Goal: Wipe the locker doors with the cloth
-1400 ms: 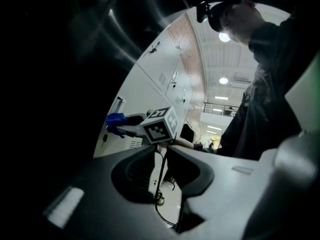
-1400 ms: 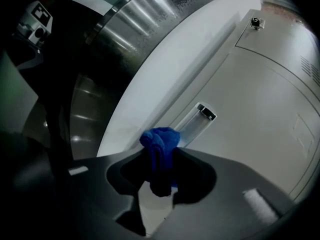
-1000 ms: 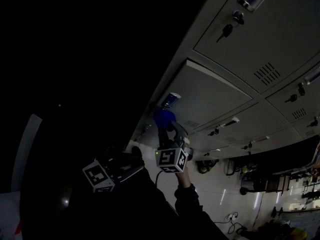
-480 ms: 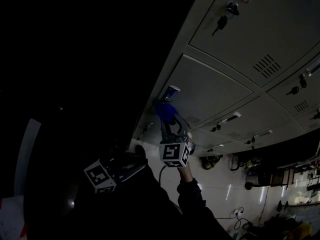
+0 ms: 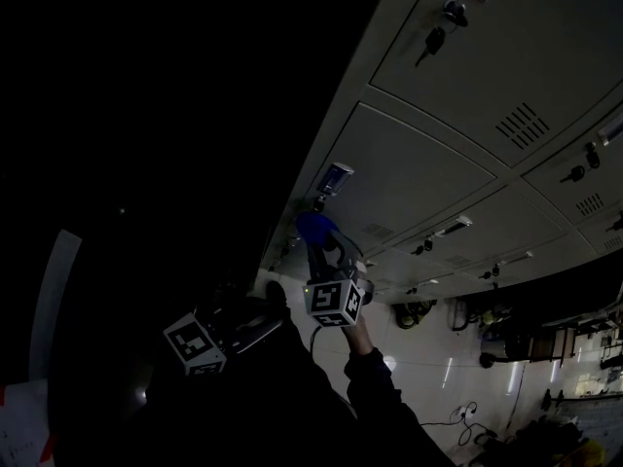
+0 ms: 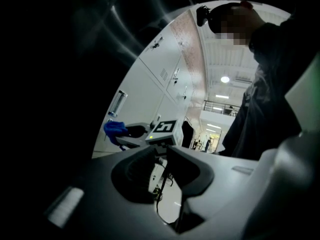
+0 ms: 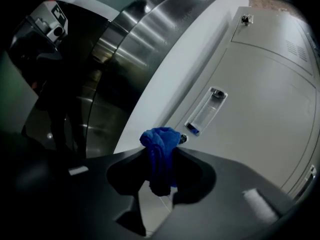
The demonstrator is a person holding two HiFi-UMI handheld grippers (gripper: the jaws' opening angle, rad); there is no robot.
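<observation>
So the right hand-held gripper (image 7: 160,159) is pinching the blue cloth (image 7: 160,146) between its jaws, with a bunched wad sticking out past the tips. The cloth sits at the near corner of a grey locker door (image 7: 265,99), just beside the clear label holder (image 7: 206,111) and right next to a small lock (image 7: 183,139). I honestly can't tell whether it's touching the metal or just off it.

The bit that matters for the next swipe is that the door panel lies straight ahead of the cloth. In the head view its long run stretches up and to the right from the cloth (image 5: 313,227), so most of that locker door (image 5: 419,178) looks like it's yet to be covered. My guess is the stroke has to go outward along that line.

The right one is clearly the nearer gripper. The left hand-held gripper (image 6: 159,151) is held low, well apart from the lockers, with its jaws pressed together on nothing.

Compared with half a second ago, the cloth has slid a touch down and back towards the person, a bit further from the label holder (image 5: 334,177). The left one has barely budged.
</observation>
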